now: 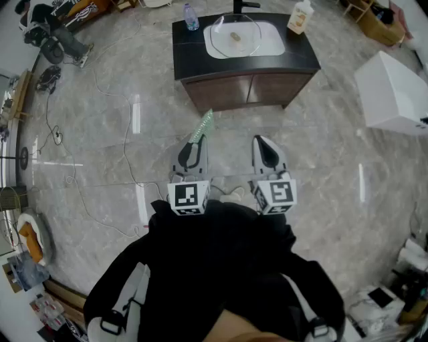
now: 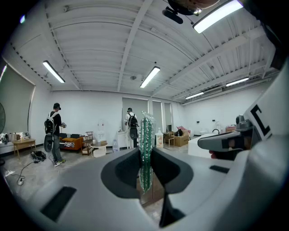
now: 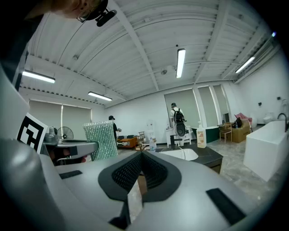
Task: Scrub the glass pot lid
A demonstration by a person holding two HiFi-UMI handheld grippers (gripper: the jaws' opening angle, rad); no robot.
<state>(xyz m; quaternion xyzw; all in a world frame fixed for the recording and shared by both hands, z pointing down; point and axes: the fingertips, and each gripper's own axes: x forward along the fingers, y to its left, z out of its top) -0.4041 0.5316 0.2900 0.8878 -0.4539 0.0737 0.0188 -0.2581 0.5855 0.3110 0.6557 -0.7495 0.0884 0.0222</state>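
The glass pot lid (image 1: pixel 234 35) lies in the white sink basin (image 1: pixel 271 45) on a dark cabinet, far ahead of both grippers. My left gripper (image 1: pixel 195 143) is shut on a green glittery scrub pad (image 1: pixel 202 126), which sticks out forward past its tips. In the left gripper view the scrub pad (image 2: pixel 145 151) stands edge-on, pinched in my left gripper (image 2: pixel 145 168). My right gripper (image 1: pixel 263 141) is beside it, jaws closed together with nothing between them. In the right gripper view my right gripper (image 3: pixel 141 155) points toward the sink basin (image 3: pixel 179 154), with the scrub pad (image 3: pixel 101 140) at left.
A water bottle (image 1: pixel 190 17) and a soap bottle (image 1: pixel 301 17) stand on the dark sink cabinet (image 1: pixel 244 87). A white box (image 1: pixel 394 90) sits at right. Cables (image 1: pixel 100 87) trail over the marble floor at left. Two people with backpacks (image 2: pixel 54 133) stand far off.
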